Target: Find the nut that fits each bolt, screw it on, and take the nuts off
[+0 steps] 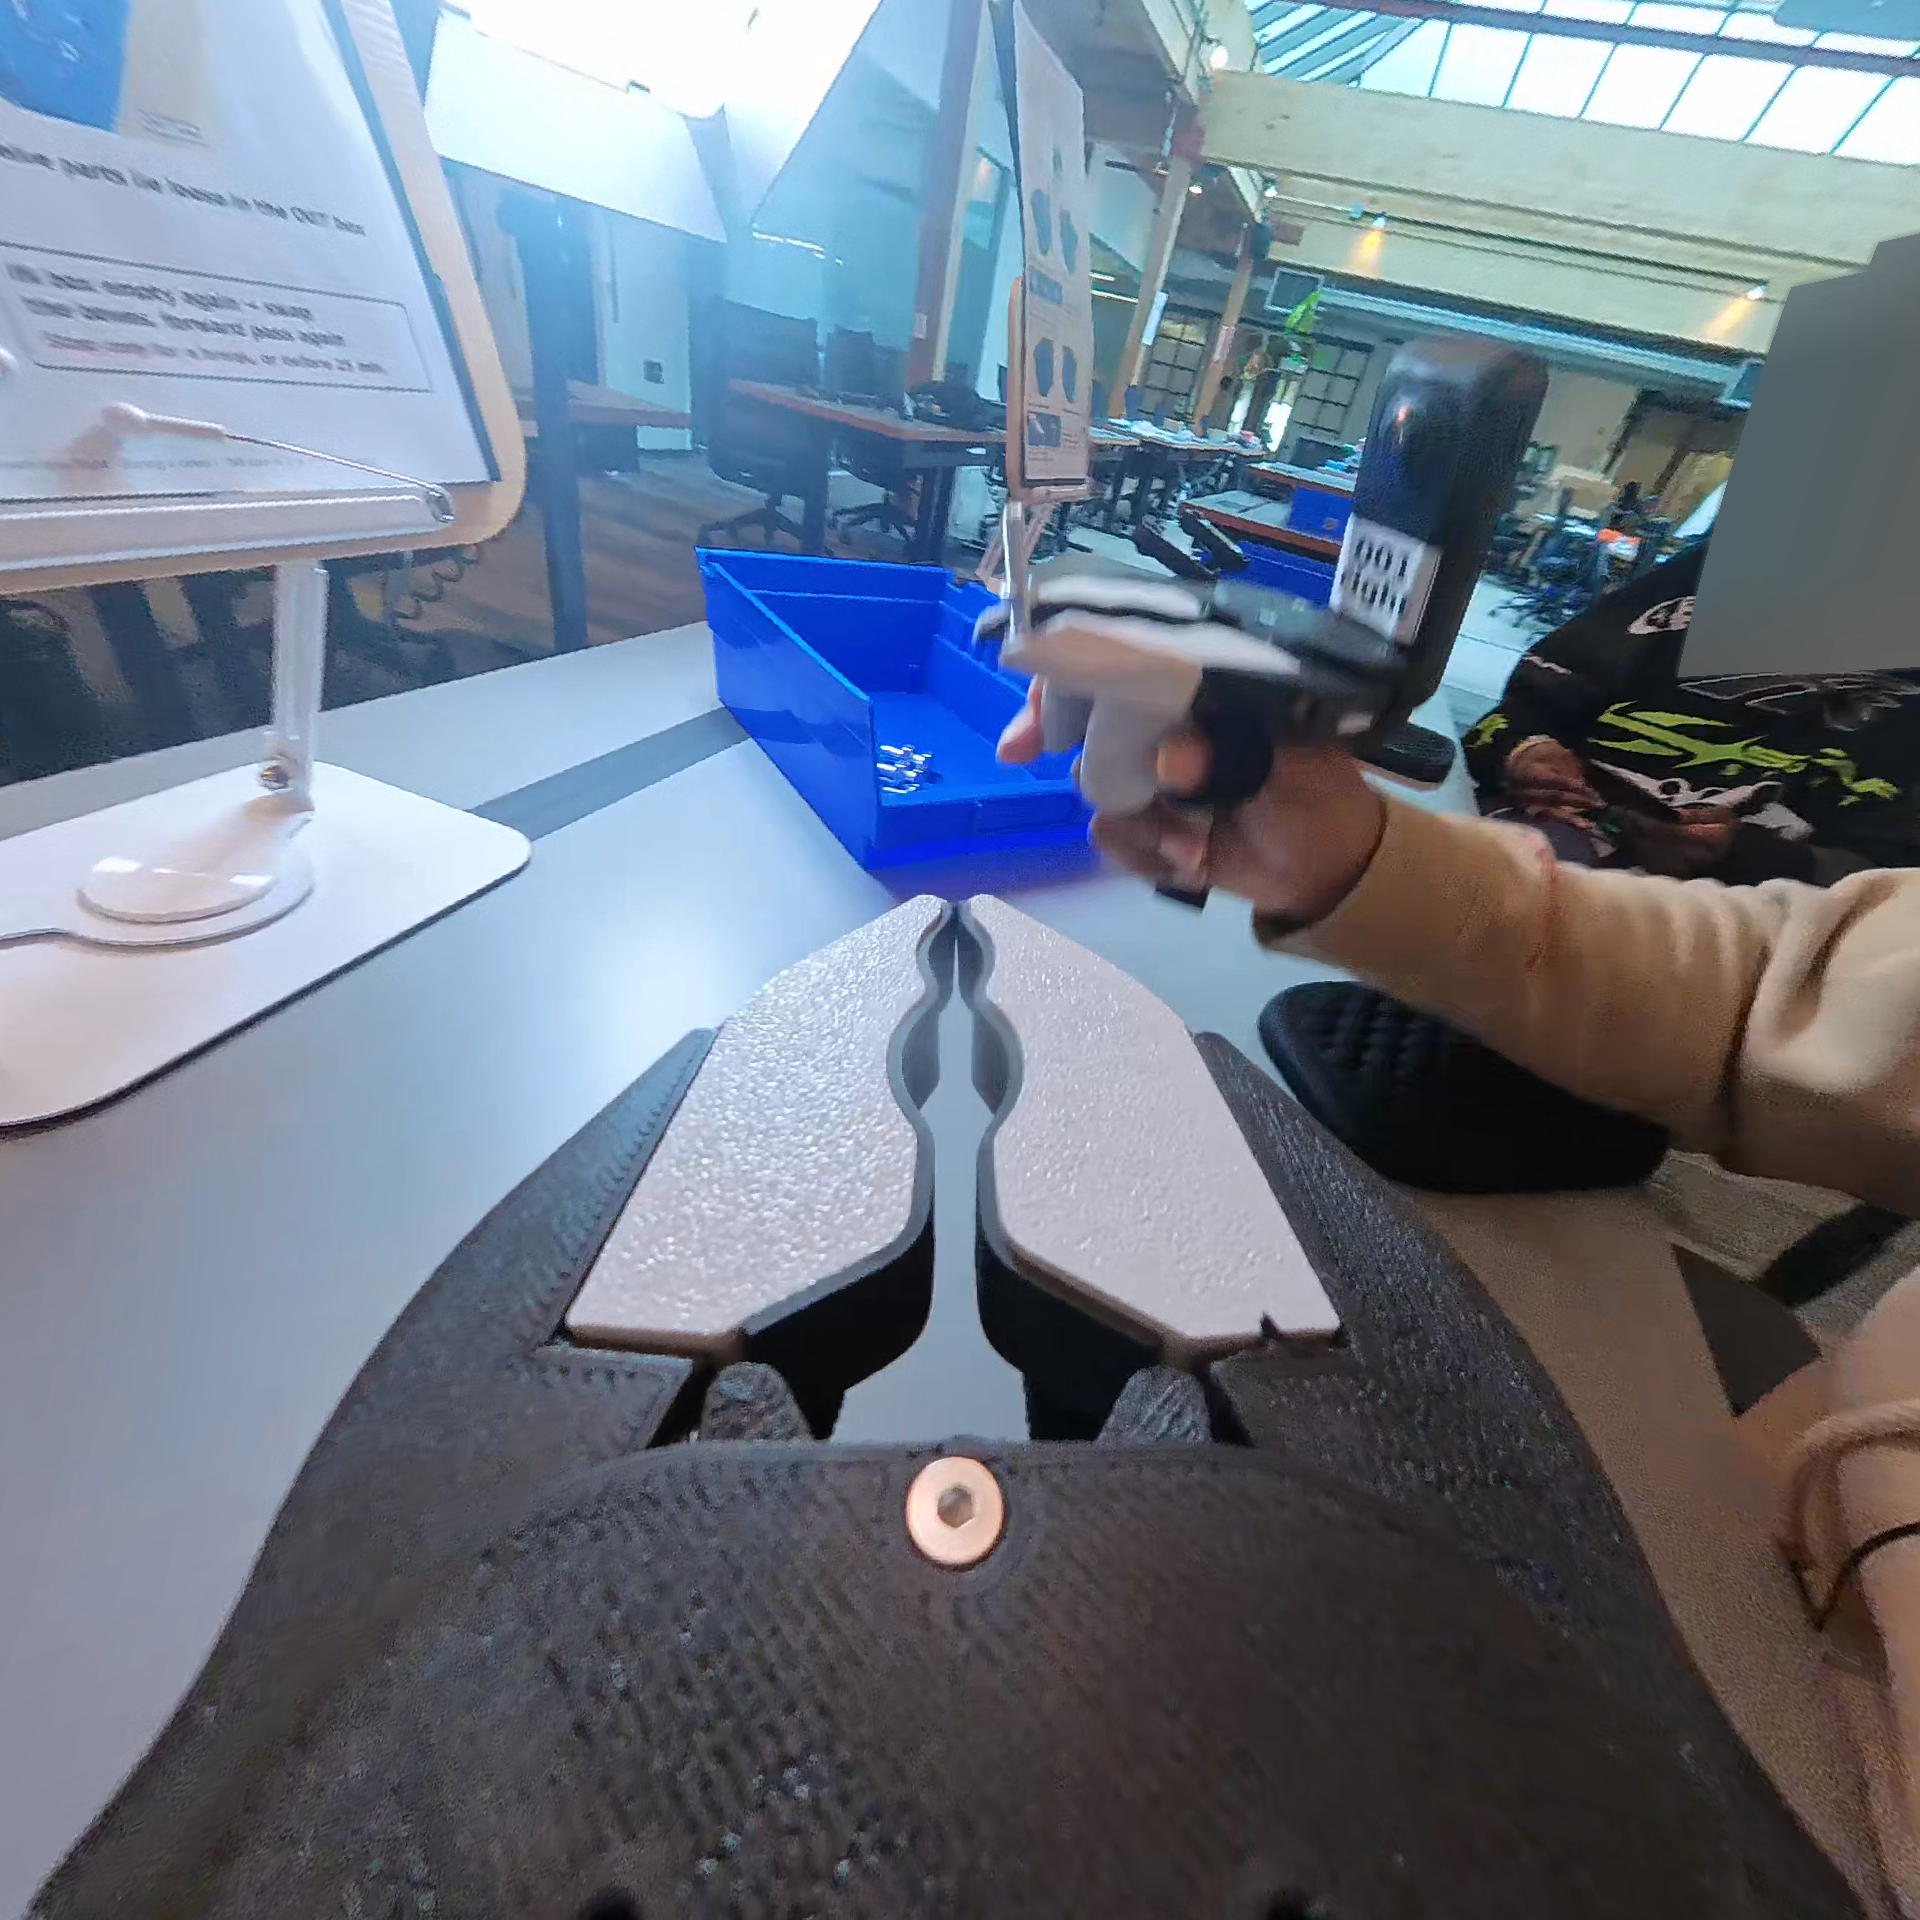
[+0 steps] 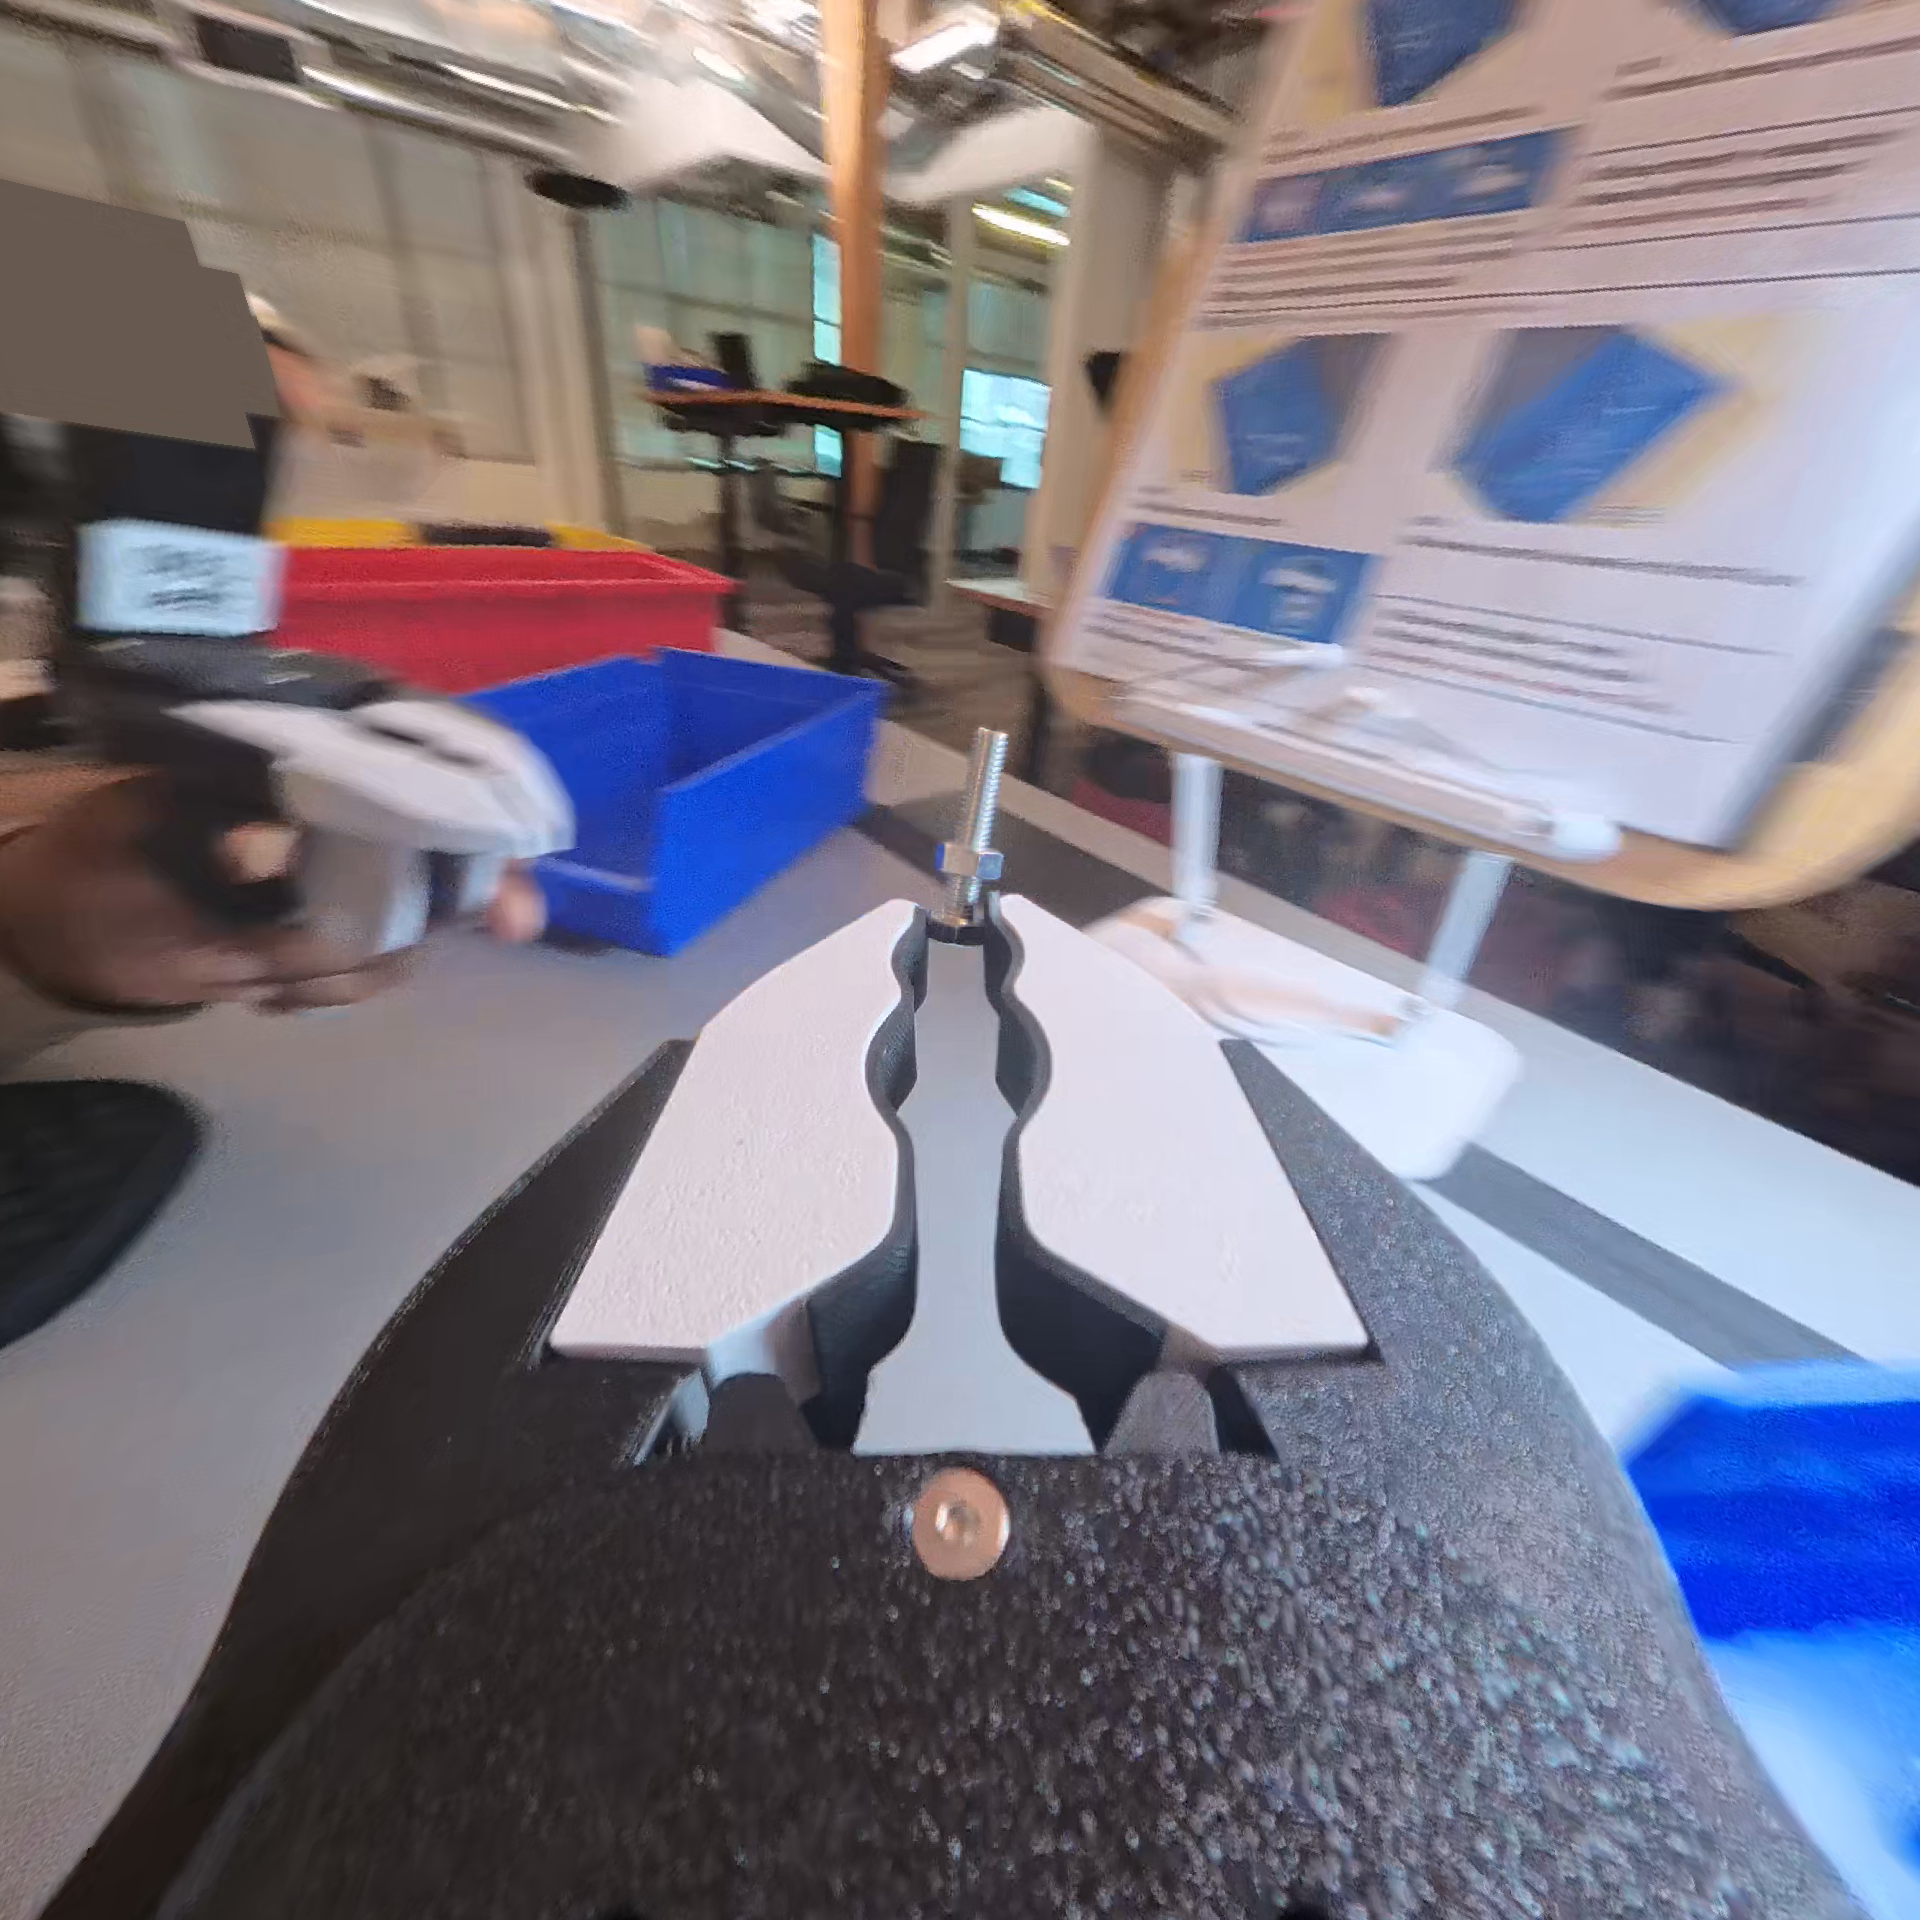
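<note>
My right gripper [image 2: 961,914] is shut on the dark head of a silver bolt [image 2: 982,800], which stands upright from the fingertips. A silver hex nut [image 2: 966,860] sits low on its thread. The left wrist view shows this gripper [image 1: 1013,623], held by a hand above the blue bin [image 1: 831,717], with the bolt [image 1: 1013,561] sticking up. My left gripper [image 1: 954,914] is shut, tips touching with nothing between them, low over the grey table [image 1: 520,1039]. It shows blurred at the left of the right wrist view [image 2: 468,790]. Several small silver parts [image 1: 902,769] lie in the bin.
A white document stand [image 1: 208,852] with a sheet is at the left. Another stand [image 2: 1351,997] is at the right. A blue bin [image 2: 727,790] and a red bin [image 2: 499,613] are behind. Another blue bin [image 2: 1787,1507] is near right. A black pad [image 1: 1455,1091] lies under the sleeve. Some 12 cm of space lies between my two pairs of fingers.
</note>
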Motion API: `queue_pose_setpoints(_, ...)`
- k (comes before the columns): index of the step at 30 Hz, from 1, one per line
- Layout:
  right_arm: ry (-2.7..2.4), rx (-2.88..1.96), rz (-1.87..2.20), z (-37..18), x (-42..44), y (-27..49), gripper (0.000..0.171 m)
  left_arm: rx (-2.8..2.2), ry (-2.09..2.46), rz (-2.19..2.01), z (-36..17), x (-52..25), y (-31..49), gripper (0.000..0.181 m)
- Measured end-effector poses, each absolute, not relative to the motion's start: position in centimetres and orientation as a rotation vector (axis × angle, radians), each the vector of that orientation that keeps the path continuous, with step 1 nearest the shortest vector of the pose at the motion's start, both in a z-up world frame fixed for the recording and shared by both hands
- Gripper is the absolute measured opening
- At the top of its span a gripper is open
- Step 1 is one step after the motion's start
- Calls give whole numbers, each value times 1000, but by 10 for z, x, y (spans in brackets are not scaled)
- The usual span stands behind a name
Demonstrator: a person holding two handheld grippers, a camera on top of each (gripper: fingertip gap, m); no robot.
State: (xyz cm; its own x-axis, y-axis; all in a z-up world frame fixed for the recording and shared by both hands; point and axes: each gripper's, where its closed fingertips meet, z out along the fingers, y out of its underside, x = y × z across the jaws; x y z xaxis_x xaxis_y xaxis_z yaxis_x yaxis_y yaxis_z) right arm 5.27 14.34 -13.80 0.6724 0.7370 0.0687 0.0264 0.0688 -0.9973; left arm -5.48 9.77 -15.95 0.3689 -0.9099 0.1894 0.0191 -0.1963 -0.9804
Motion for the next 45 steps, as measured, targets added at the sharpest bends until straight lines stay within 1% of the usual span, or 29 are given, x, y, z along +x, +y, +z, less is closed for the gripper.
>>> queue_pose_setpoints(2, -596, -1554, 464, -128, 109, 174, 10, -1524, 816, -997, -169, -66, 98, 0)
queue_pose_setpoints(5, -530, -1865, 184, -143, 198, 222, 10, -1567, 774, -978, -192, -80, 97, 0)
queue_pose_setpoints(8, -465, -2234, -100, -189, 280, 256, 10, -1616, 759, -980, -214, -84, 96, 0)
queue_pose_setpoints(10, -416, -2457, -160, -225, 308, 263, 11, -1627, 771, -972, -220, -82, 97, 0)
queue_pose_setpoints(12, -396, -2592, -221, -249, 322, 263, 11, -1620, 792, -959, -223, -80, 94, 0)
queue_pose_setpoints(17, -614, -2844, -201, -290, 313, 230, 11, -1584, 873, -919, -226, -73, 84, 0)
queue_pose_setpoints(22, -733, -2989, -247, -310, 312, 202, 11, -1590, 911, -931, -232, -69, 80, 0)
queue_pose_setpoints(27, -703, -3010, -275, -322, 318, 204, 11, -1582, 928, -917, -232, -68, 78, 0)
queue_pose_setpoints(34, -659, -2925, -255, -323, 320, 219, 11, -1597, 924, -905, -235, -69, 81, 0)
queue_pose_setpoints(37, -670, -2869, -248, -315, 315, 219, 22, -1597, 910, -908, -234, -70, 82, 2)
queue_pose_setpoints(40, -674, -2703, -238, -290, 300, 225, 37, -1599, 904, -896, -234, -72, 84, 4)
queue_pose_setpoints(43, -642, -2372, -145, -247, 266, 236, 41, -1594, 897, -883, -232, -74, 87, 5)
queue_pose_setpoints(45, -635, -2185, 2, -220, 233, 226, 43, -1588, 896, -846, -227, -80, 90, 6)
